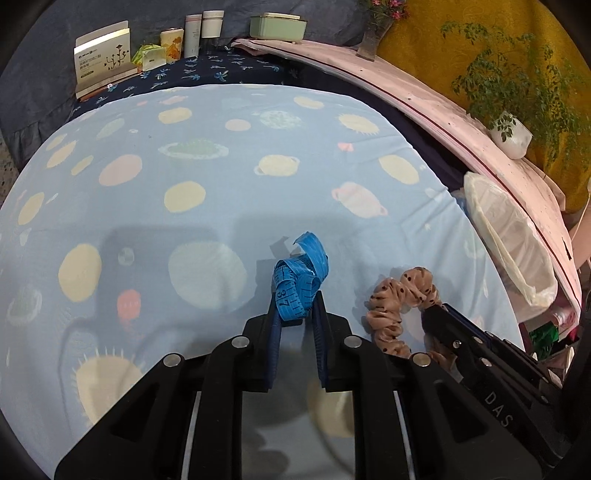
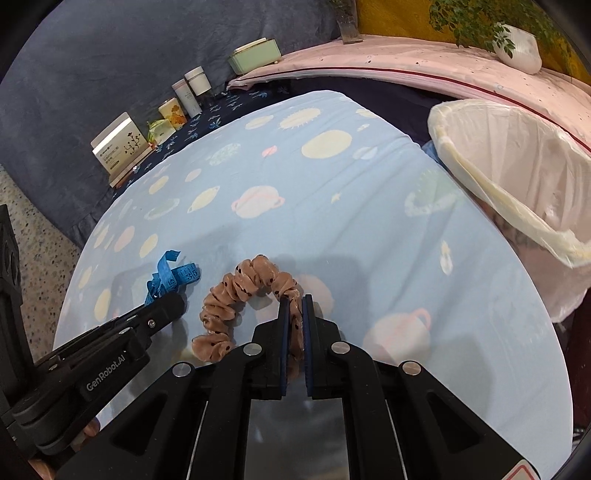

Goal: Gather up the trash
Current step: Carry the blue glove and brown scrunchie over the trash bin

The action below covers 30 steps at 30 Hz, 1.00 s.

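A crumpled blue measuring tape [image 1: 299, 277] lies on the planet-print blue cloth [image 1: 221, 192]. My left gripper [image 1: 297, 306] is shut on its near end. It also shows in the right wrist view [image 2: 170, 275], at the left gripper's tip [image 2: 166, 306]. A tan dotted hair scrunchie [image 2: 236, 295] lies beside the tape. My right gripper [image 2: 295, 306] is shut on its right end. The scrunchie also shows in the left wrist view [image 1: 395, 306], with the right gripper [image 1: 430, 314] on it. A bin lined with a pale bag [image 2: 517, 177] stands at the table's right edge, open.
Along the far edge stand a card box [image 1: 103, 59], small packets, white jars [image 1: 207, 29] and a green lidded box [image 1: 277, 26]. A pink ledge [image 1: 443, 122] with a potted plant [image 1: 509, 136] runs along the right, behind the bin [image 1: 517, 251].
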Motion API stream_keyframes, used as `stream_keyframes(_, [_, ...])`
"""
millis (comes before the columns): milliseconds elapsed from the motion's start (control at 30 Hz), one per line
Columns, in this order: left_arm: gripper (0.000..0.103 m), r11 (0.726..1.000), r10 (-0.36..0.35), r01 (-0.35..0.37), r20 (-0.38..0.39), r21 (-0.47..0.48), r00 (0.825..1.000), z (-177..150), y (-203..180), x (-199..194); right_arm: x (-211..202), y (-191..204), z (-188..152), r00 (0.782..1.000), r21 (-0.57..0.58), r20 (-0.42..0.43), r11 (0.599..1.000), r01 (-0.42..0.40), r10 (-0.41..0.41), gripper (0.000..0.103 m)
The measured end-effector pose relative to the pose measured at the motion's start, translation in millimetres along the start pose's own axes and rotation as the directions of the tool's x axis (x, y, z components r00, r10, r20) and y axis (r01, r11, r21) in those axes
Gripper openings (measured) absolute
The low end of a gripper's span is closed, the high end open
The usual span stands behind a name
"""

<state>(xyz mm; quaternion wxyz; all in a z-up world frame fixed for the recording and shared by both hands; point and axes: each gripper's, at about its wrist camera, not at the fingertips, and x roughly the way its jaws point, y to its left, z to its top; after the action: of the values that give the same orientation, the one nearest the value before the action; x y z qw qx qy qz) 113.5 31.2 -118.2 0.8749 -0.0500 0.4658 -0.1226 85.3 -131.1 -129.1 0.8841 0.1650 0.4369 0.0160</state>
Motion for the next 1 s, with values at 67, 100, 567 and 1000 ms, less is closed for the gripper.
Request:
stream_keyframes(67, [0.015, 1.000, -0.007, 0.007, -0.008, 0.000, 1.000, -5, -5, -2, -5, -3, -4, 1.000, 0.007, -0.003, 1.000, -0.003, 0.003, 0.006])
stream_keyframes(100, [0.015, 1.000, -0.010, 0.010, -0.010, 0.001, 1.000, -8, -9, -5, -8, -5, -7, 1.000, 0.010, -0.005, 1.000, -0.004, 0.004, 0.006])
stream_keyframes(567, [0.015, 0.997, -0.049, 0.049, -0.003, 0.053, 0.999, -22, -60, -27, -52, -48, -12, 0.999, 0.082, 0.054, 0.997, 0.006, -0.010, 0.006])
stream_keyframes(1000, [0.015, 0.983, -0.106, 0.103, 0.013, 0.149, 0.994, -1, -120, -36, -104, -99, 23, 0.981, 0.150, 0.182, 0.988, 0.039, -0.066, 0.006])
